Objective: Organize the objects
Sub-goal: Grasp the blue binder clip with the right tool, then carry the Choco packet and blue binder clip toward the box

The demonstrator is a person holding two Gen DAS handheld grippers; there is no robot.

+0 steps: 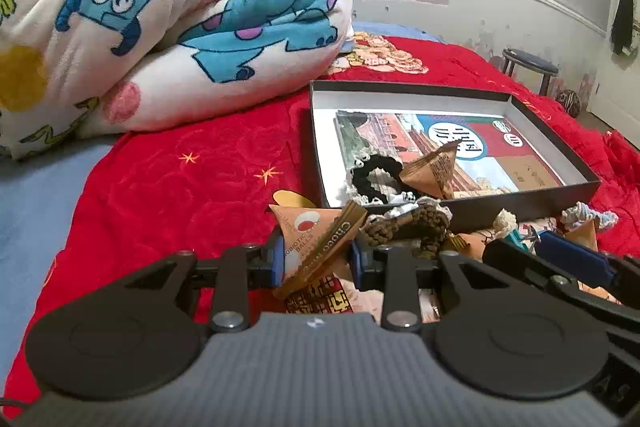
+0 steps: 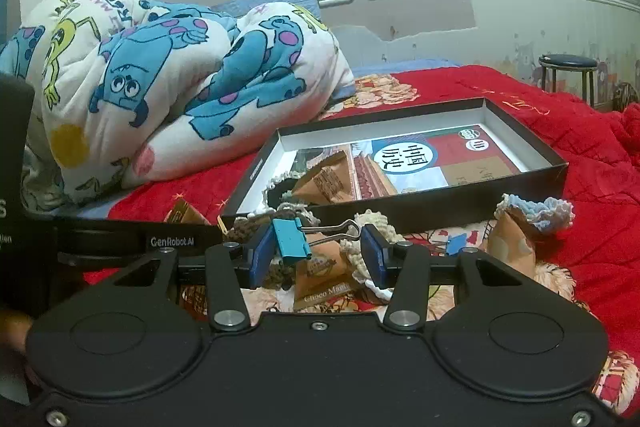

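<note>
My left gripper [image 1: 316, 261] is shut on an orange Choco snack packet [image 1: 316, 239], held just above the red bedspread. My right gripper [image 2: 318, 255] holds a blue binder clip [image 2: 291, 238] across its jaws, the clip's wire handle reaching the right finger. A black box [image 1: 524, 205] lies ahead with a book [image 1: 472, 143], a black scrunchie [image 1: 376, 175] and a packet [image 1: 434, 167] inside. It also shows in the right wrist view [image 2: 440, 205]. Loose packets and crocheted scrunchies [image 2: 536, 213] lie in front of the box.
A folded cartoon quilt [image 1: 160, 19] lies at the back left. A round stool [image 1: 528, 65] stands beyond the bed at the right. The left gripper's body [image 2: 100, 239] shows at the left of the right wrist view.
</note>
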